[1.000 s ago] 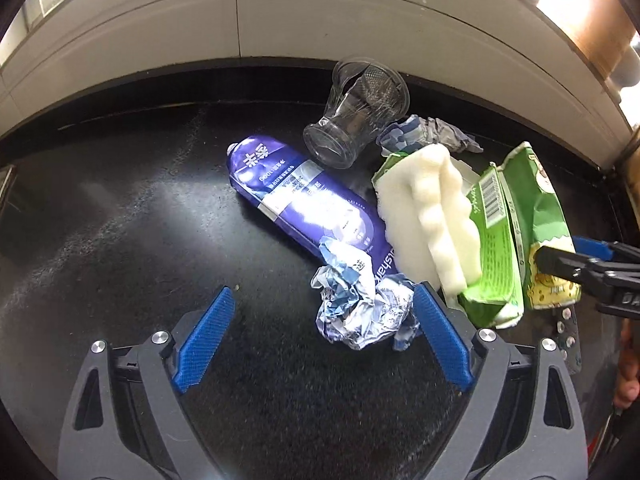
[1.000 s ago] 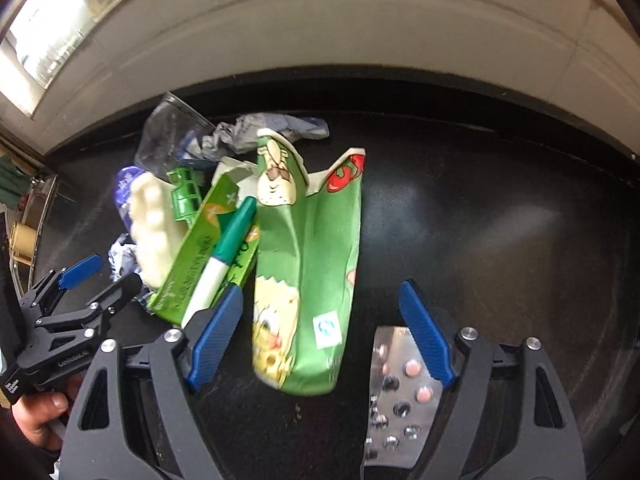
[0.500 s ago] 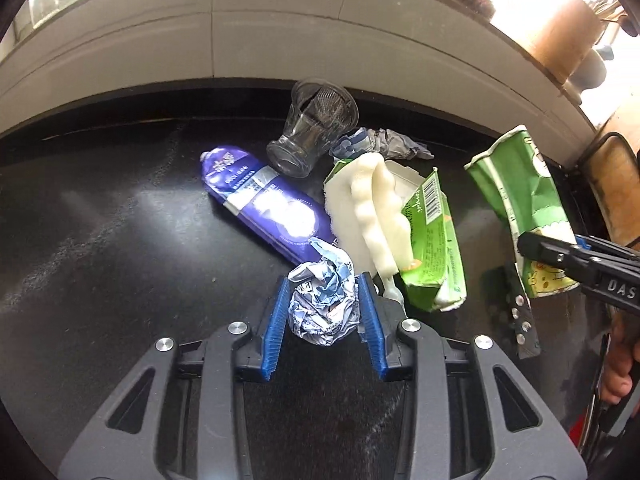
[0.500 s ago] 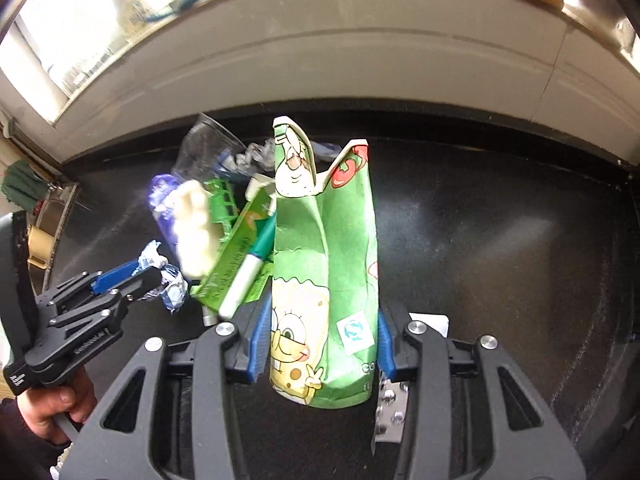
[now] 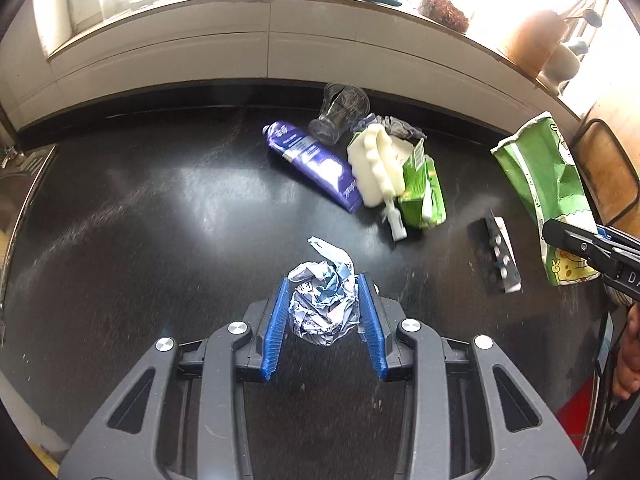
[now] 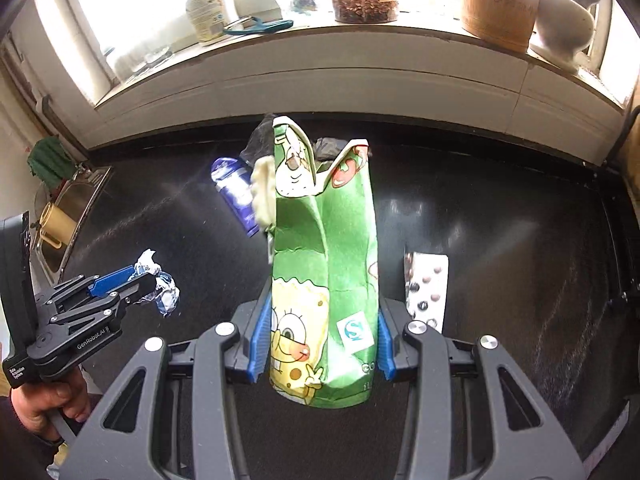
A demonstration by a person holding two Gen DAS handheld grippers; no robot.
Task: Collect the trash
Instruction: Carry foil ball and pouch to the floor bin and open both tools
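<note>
My left gripper is shut on a crumpled silver-blue foil wrapper and holds it above the black counter. My right gripper is shut on a green cartoon snack bag, held upright off the counter; that bag also shows at the right of the left wrist view. On the counter lie a purple tube, a clear plastic cup, a white foam piece, a green carton and a blister pack.
A white tiled ledge runs behind the counter, with jars and bottles on the sill. A sink lies at the counter's left end. A chair back stands at the right.
Both grippers closed on their items, then lifted and pulled back from the trash pile: the left with the foil wrapper, the right with the green bag.
</note>
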